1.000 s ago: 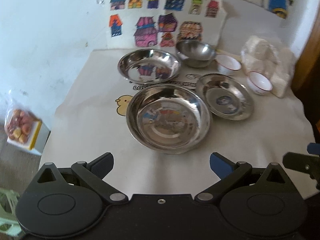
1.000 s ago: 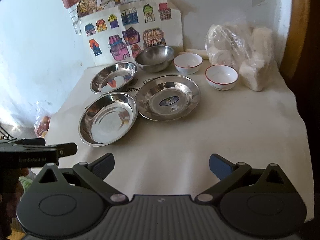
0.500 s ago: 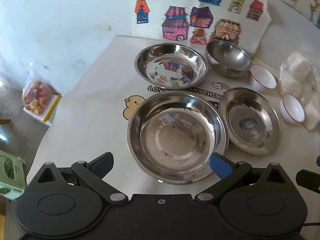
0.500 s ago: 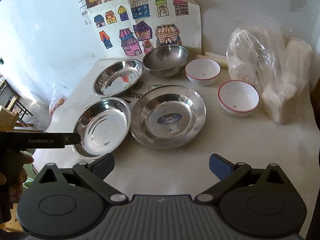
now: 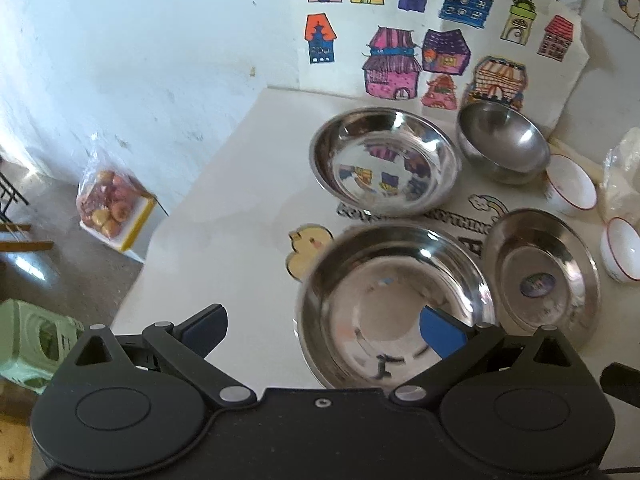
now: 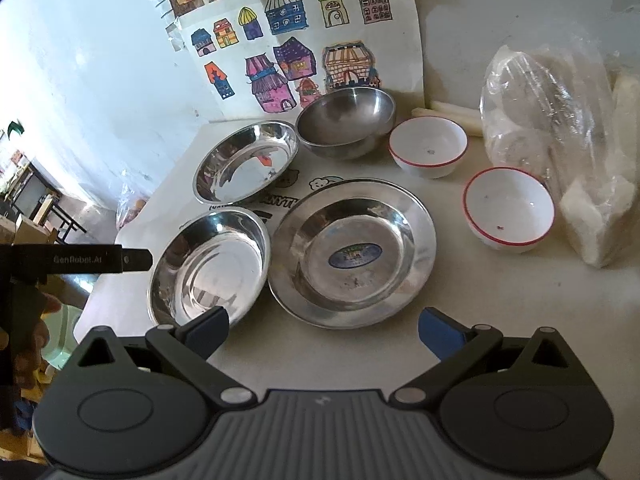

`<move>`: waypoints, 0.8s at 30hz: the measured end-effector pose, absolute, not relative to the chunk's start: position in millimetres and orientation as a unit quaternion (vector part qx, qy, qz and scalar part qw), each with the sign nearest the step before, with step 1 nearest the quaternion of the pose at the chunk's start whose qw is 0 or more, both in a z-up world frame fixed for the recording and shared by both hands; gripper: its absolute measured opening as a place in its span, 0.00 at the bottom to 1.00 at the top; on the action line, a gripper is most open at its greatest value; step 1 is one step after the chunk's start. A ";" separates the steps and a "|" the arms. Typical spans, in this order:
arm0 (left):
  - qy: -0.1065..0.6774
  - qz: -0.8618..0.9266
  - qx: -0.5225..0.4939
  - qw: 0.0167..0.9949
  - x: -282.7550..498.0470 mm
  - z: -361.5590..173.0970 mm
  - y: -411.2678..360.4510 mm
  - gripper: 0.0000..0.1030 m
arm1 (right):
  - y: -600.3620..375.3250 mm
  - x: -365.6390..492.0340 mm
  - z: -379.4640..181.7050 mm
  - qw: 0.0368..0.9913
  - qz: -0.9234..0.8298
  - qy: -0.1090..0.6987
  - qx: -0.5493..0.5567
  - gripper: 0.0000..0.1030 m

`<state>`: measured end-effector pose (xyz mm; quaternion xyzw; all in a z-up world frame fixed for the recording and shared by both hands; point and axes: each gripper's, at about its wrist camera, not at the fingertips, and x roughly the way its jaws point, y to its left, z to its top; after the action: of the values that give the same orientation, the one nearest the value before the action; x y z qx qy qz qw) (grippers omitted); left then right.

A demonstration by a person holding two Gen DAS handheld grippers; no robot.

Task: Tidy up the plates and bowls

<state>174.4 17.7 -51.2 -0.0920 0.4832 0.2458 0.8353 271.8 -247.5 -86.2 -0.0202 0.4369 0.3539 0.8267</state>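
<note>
White tablecloth [image 6: 460,312] printed with cartoon figures covers the table, and a sheet of coloured house drawings [image 6: 304,44] leans on the pale wall behind it.

Taking the labelled steel plate [image 6: 352,254] as landmark: a shallow steel dish [image 6: 210,264] lies just left of it, rims almost touching; a second shallow dish [image 6: 246,162] sits behind that one; a deep steel bowl [image 6: 346,122] stands behind the plate near the drawings. Two white bowls with red rims lie to the plate's right, one [image 6: 428,146] farther back, the other [image 6: 508,210] nearer. A clear plastic bag [image 6: 560,152] of pale contents stands beyond them.

The right gripper [image 6: 323,334] hangs spread wide and holding nothing, just in front of the plate's near rim, its left finger over the neighbouring dish's edge.

The left gripper [image 5: 322,330] is likewise wide apart and empty; its right fingertip [image 5: 440,330] lies over the interior of the near shallow dish [image 5: 396,304], its left one over bare cloth. Whether either touches the dish I cannot tell. Left of the table, on the floor, sit a bagged box of fruit [image 5: 110,210] and a green stool [image 5: 32,344].
</note>
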 end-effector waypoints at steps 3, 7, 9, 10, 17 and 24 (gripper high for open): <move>0.480 0.245 -0.075 0.839 184.4 -50.2 31.9 0.99 | -238.8 274.4 -87.9 0.831 0.345 0.437 -0.006 1.00; 0.482 0.223 -0.061 0.845 202.3 -49.5 54.4 0.99 | -223.5 276.3 -86.4 0.839 0.326 0.435 0.010 1.00; 0.487 0.211 -0.055 0.846 212.6 -52.0 66.4 0.99 | -213.8 277.0 -88.0 0.843 0.313 0.437 0.014 1.00; 0.488 0.204 -0.053 0.847 217.7 -53.1 72.3 0.99 | -209.6 276.5 -88.8 0.845 0.307 0.437 0.016 1.00; 0.496 0.160 -0.035 0.853 257.0 -65.3 114.7 0.99 | -174.4 282.2 -94.1 0.863 0.267 0.428 0.029 1.00; 0.504 0.116 -0.012 0.856 295.1 -85.6 146.2 0.99 | -135.7 298.2 -103.4 0.864 0.251 0.436 0.036 1.00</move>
<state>295.1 146.2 -85.6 -0.0123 0.5040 0.1160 0.8558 298.2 -135.7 -103.4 0.0363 0.4357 0.2510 0.8636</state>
